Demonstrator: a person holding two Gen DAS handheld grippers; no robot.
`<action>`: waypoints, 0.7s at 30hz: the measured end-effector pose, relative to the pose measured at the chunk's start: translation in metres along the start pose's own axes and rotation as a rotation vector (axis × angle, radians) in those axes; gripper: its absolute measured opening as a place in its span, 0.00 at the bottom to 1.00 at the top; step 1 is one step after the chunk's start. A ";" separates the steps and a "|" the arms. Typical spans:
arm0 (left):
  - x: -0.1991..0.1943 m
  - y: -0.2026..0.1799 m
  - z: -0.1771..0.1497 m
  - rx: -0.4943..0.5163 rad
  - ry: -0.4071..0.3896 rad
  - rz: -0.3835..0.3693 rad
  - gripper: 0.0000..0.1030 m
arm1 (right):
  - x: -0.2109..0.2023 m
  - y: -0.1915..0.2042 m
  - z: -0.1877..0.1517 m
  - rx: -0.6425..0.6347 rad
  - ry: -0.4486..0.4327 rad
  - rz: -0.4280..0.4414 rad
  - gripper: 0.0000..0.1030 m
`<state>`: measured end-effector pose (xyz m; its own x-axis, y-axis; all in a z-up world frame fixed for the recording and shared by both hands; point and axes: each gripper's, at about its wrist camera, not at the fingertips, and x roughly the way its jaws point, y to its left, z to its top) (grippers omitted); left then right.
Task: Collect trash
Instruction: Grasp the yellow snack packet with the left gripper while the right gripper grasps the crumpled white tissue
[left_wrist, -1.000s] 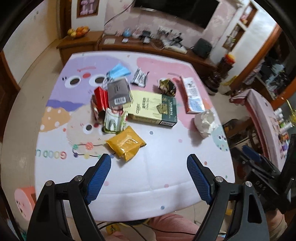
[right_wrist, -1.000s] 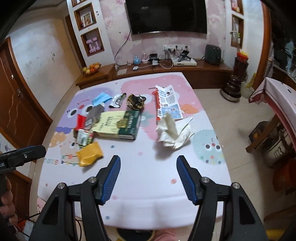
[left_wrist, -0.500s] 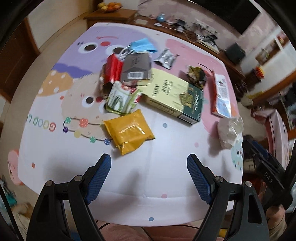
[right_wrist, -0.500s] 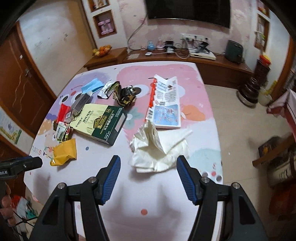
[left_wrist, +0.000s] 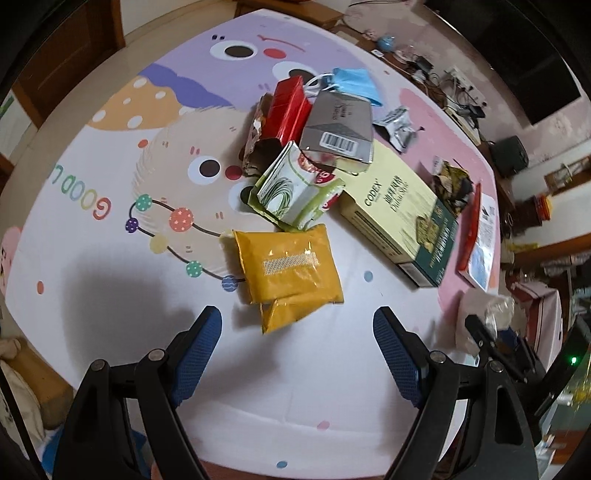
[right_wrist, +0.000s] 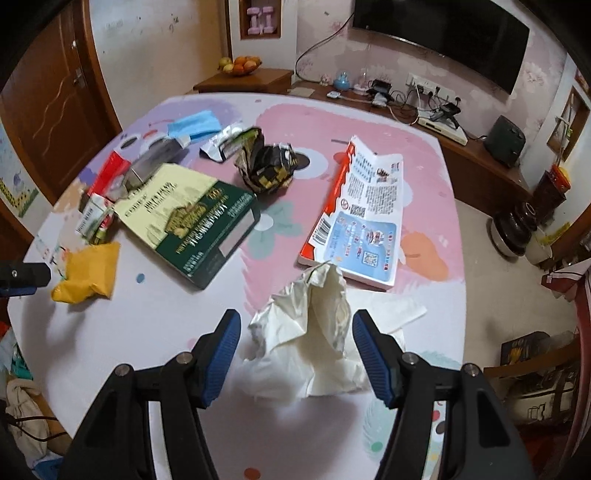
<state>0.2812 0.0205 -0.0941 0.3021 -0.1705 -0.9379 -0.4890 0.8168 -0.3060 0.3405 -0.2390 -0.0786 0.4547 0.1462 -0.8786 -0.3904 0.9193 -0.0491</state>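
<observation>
Left gripper (left_wrist: 297, 325) wide above the yellow packet (left_wrist: 290, 267), right gripper (right_wrist: 295, 332) apart, seemingly clear of crumpled white bag (right_wrist: 314, 325)

Yellow pouch (left_wrist: 290, 267), white crumpled bag (right_wrist: 314, 328), cream-green box (left_wrist: 399, 216), possibly silver carton (left_wrist: 338, 127)

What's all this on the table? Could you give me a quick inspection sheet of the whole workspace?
Surface: cartoon-print tablecloth.
Job's things: yellow pouch, green box, white bag, leaflet, blue mask, red packet, grey box, dark wrapper, foil packet, green-white wrapper.
Clutter: nothing seen.
Grippers: left claw open, short of the pouch; right claw open, straddling the bag.
Cables: tangle on sideboard.
Surroundings: TV, fruit bowl, door.
</observation>
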 end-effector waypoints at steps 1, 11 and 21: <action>0.004 0.000 0.002 -0.008 0.003 0.000 0.80 | 0.004 -0.001 0.000 -0.004 0.012 0.003 0.57; 0.040 -0.019 0.015 -0.013 0.016 0.083 0.80 | 0.013 -0.001 0.000 -0.040 0.039 0.038 0.24; 0.059 -0.029 0.017 0.026 0.033 0.164 0.08 | 0.012 -0.002 -0.002 -0.026 0.040 0.064 0.23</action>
<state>0.3270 -0.0043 -0.1375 0.1928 -0.0518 -0.9799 -0.5082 0.8490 -0.1448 0.3450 -0.2395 -0.0902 0.3965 0.1891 -0.8984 -0.4388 0.8986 -0.0045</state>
